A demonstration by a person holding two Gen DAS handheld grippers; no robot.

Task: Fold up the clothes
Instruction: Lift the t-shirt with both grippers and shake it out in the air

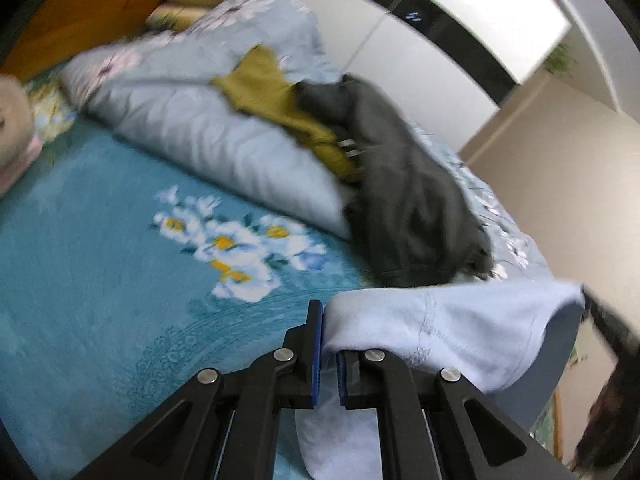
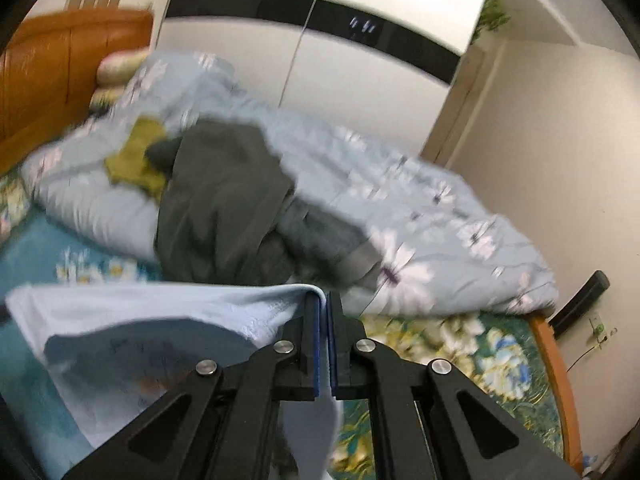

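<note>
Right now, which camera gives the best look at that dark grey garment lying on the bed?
The right wrist view: the dark grey garment fills its centre, heaped on the floral duvet. The left wrist view shows it too, but narrower, off to the right and beside a mustard garment. Both are blurred.

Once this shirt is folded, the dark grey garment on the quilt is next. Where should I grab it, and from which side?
Probably the hem end of the dark grey garment, which hangs off the quilt onto the teal blanket. Come in low from the blanket side: that edge lies loose and clear, while its upper end overlaps the mustard garment.
</note>
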